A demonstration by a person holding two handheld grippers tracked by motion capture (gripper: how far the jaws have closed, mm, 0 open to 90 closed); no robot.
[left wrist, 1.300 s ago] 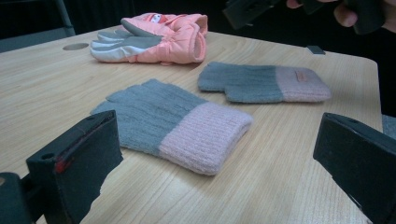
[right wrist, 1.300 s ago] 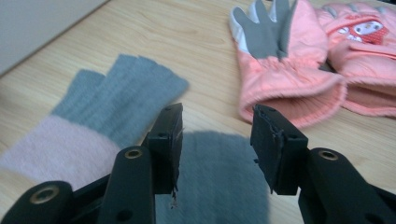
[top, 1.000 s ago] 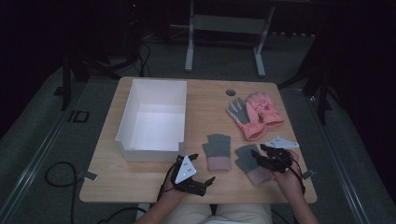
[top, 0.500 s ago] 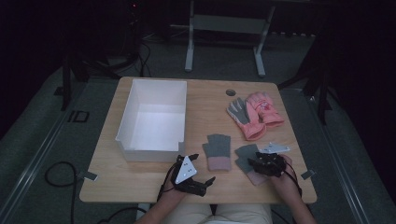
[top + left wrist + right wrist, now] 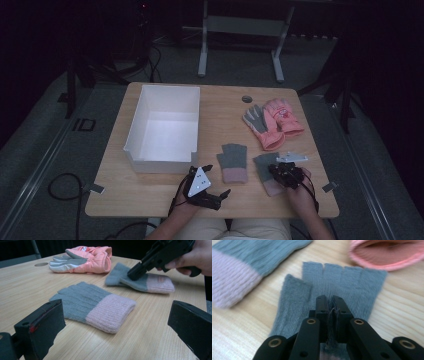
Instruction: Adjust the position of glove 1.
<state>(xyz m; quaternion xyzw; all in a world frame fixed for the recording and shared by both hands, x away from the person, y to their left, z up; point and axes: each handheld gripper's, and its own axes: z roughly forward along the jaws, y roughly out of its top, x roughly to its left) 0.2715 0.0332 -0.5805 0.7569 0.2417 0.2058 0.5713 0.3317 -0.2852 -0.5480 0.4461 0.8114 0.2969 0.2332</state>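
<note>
We take the white bin (image 5: 162, 127) as our landmark. The right hand-held gripper (image 5: 331, 308) has just been closing, and its jaws now pinch a fold of grey knit between them. That fabric belongs to the right glove (image 5: 264, 170), a grey fingerless glove with a pink cuff. It lies flat on the table (image 5: 150, 195), to the right of the bin and near the front edge.

We judge this glove to be light, soft and limp. It will sag and fold once lifted, and the free ends will hang below the jaws. The knit is not slippery or fragile, but a thin pinch may stretch or slide out. We recommend a hold on the palm or at the thick ribbed cuff, with both layers gathered between the pads.

The left hand-held gripper (image 5: 207, 192) stands wide open in front of the bin and holds nothing. The matching left glove (image 5: 92, 306) lies just ahead of its jaws, between the bin and the right glove. A pair of pink padded gloves (image 5: 272, 120) lies farther back, also to the right of the bin.

The bin is open-topped and we see nothing in it.
</note>
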